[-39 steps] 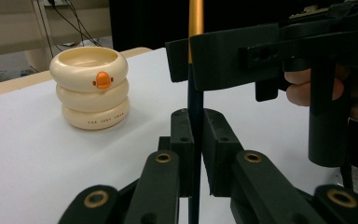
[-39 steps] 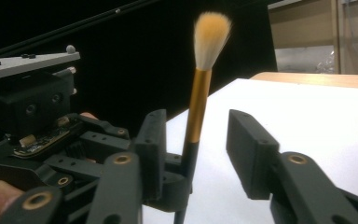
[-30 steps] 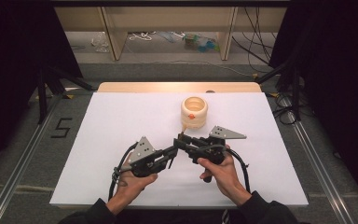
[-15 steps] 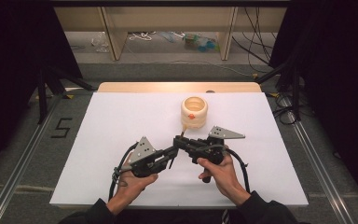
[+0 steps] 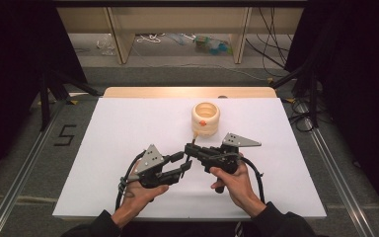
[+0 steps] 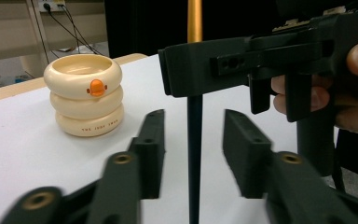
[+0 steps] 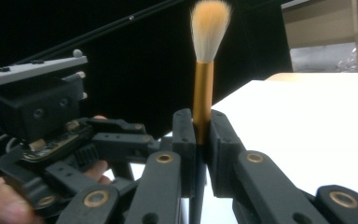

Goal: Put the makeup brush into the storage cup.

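A makeup brush (image 7: 203, 88) with a gold ferrule, tan bristles and a black handle (image 6: 195, 154) stands upright above the white table. My right gripper (image 7: 200, 135) is shut on it just below the ferrule. In the high view this gripper (image 5: 190, 149) points left, toward the left gripper (image 5: 183, 165). The left gripper (image 6: 193, 140) has just been opening its jaws. The brush handle runs down between them, and its pads stand clear of it on both sides. A cream pot (image 5: 206, 117) of stacked rings with an orange dot stands beyond both grippers.
The white sheet (image 5: 128, 123) covers the table, with a wooden edge (image 5: 187, 92) at the far side. Black drapes close in left and right. Cables and shelving lie on the floor beyond. The cream pot (image 6: 85, 93) stands to the left in the left gripper view.
The left gripper's jaws have spread apart beside the brush handle. Both hands stay where they were, and the brush stays upright in the right gripper.
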The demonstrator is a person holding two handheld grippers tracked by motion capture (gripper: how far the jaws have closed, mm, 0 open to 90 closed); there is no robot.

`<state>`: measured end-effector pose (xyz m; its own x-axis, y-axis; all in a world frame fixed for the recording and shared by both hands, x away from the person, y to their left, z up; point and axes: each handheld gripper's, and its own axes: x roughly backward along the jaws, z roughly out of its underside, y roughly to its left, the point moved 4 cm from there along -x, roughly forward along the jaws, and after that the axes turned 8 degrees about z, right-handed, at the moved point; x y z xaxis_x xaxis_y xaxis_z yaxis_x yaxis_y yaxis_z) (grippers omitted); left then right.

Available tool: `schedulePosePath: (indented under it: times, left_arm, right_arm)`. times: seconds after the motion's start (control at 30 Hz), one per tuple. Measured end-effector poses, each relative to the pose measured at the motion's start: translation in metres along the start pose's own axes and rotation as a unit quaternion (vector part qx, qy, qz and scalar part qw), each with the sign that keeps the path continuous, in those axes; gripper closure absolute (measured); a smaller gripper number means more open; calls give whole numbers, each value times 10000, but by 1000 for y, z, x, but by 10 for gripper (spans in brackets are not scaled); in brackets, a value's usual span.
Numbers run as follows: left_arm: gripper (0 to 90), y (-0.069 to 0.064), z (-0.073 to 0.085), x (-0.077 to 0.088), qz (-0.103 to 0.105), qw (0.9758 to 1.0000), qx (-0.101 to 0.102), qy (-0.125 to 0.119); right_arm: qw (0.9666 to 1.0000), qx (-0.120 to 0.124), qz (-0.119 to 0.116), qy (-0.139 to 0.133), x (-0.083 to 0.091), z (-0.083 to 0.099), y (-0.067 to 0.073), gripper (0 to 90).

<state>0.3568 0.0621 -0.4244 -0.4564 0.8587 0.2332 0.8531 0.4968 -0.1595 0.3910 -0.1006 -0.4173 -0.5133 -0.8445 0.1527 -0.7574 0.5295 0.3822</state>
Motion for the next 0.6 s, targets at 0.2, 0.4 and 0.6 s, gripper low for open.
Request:
schedulePosePath:
  times: [0.2,0.4,0.6]
  left_arm:
    - [426,2,3,4,-109,9999,117,65]
    - [358,5,9,14,-224,9996,123,156]
    - [328,11,14,24,-417,9988,46,251]
  right_arm:
    - [9998,154,109,-31,2,-2,-4,835]
    - [9991,324,265,43,6,-4,-8,836]
    - [9987,406,301,-1,7,-7,-11,836]
